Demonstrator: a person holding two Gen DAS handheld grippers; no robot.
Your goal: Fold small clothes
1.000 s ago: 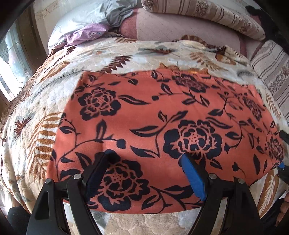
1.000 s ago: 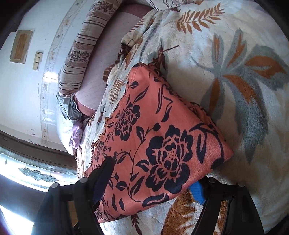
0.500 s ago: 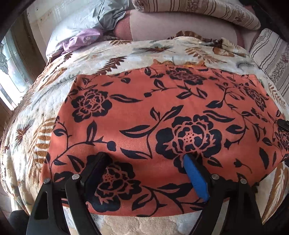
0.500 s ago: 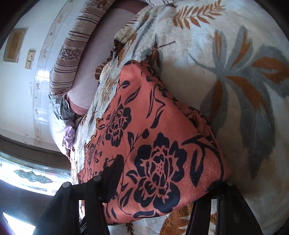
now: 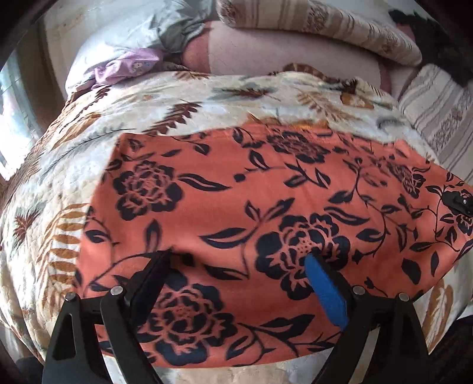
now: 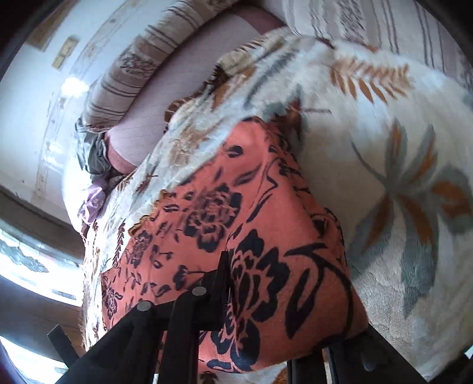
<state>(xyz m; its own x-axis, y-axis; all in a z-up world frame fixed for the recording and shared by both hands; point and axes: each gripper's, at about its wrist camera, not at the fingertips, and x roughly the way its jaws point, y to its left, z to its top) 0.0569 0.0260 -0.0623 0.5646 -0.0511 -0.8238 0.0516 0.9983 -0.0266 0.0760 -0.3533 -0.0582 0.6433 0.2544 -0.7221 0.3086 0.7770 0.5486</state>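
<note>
Left wrist view: the orange floral garment [image 5: 251, 206] lies spread flat on the leaf-print blanket [image 5: 147, 112], filling the middle of the frame from about 9 o'clock across to 3 o'clock.
Garment shape: a wide, smooth panel with straight edges; whether it has already been doubled over once I can't say for sure, as no layers show clearly.
Left gripper [image 5: 236, 265]: jaws spread wide, the black finger at 7 o'clock and the blue-padded one at 5 o'clock, both resting over the near hem and holding nothing that I can see.
Right gripper [image 6: 283, 298]: at the garment's right-hand end; one black finger lies across the cloth at 6 o'clock, and the other seems tucked below the corner at 5 o'clock, so the jaws look open around the cloth, not closed on it.
Same gripper from the left: a small black tip shows at 3 o'clock on the cloth's far end.
Progress: by my reckoning the piece is laid out and smoothed, and the folding proper is still to come; both tools sit at the near edge as if to take hold.
Left to do: grip the edge, carry it over, square it off.
Containers: no basket, box or drawer in sight.
Surroundings: striped pillows [image 5: 319, 26] at 12 o'clock, a lilac cloth [image 5: 127, 65] bunched at 11 o'clock by a grey pillow [image 5: 133, 29].
</note>
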